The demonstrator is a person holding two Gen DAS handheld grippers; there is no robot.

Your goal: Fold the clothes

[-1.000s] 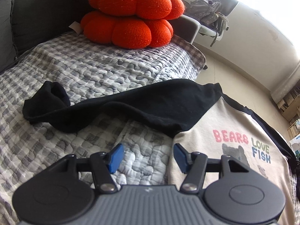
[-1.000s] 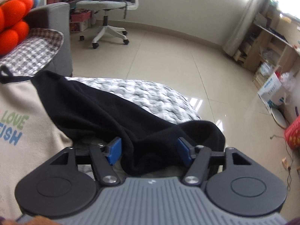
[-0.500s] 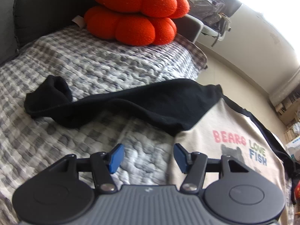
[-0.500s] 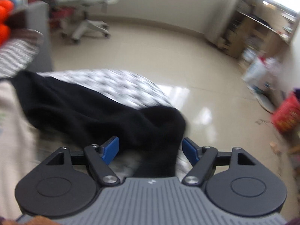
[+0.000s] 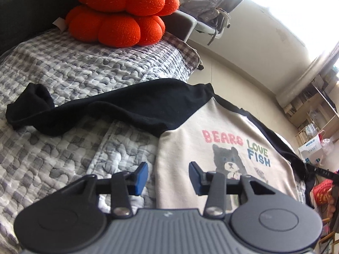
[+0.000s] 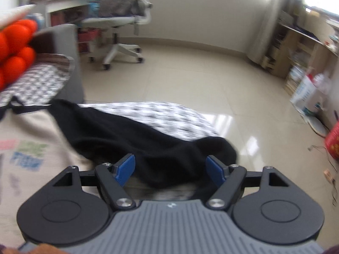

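A grey-and-white checked quilt [image 5: 70, 74] covers the bed, which runs from the near edge to the far end. Two orange pumpkin-shaped cushions [image 5: 118, 14] are stacked at that far end, one on top of the other. Beyond the bed lies a pale tiled floor [image 6: 190, 78] with a grey office chair [image 6: 118, 21] on castors by the far wall and open shelving [image 6: 307, 48] on the right.

The shirt [image 5: 203, 148] lies spread face-up on the quilt, cream in the body with black sleeves; the print reads BEARS LOVE FISH above a grey bear. Its left sleeve [image 5: 89, 112] stretches out flat to the left, the cuff bunched at the end. Its right sleeve [image 6: 152, 154] lies out to the right, the cuff end near the bed's right edge.

The left gripper [image 5: 168, 174] hovers over the shirt's left side edge, which runs between the blue pads; the jaws are closing, with a clear gap remaining and no cloth gripped.

The right gripper [image 6: 170, 167] stands wide over the right sleeve. The black cloth lies between the pads, but neither pad presses on it. This view is blurred.
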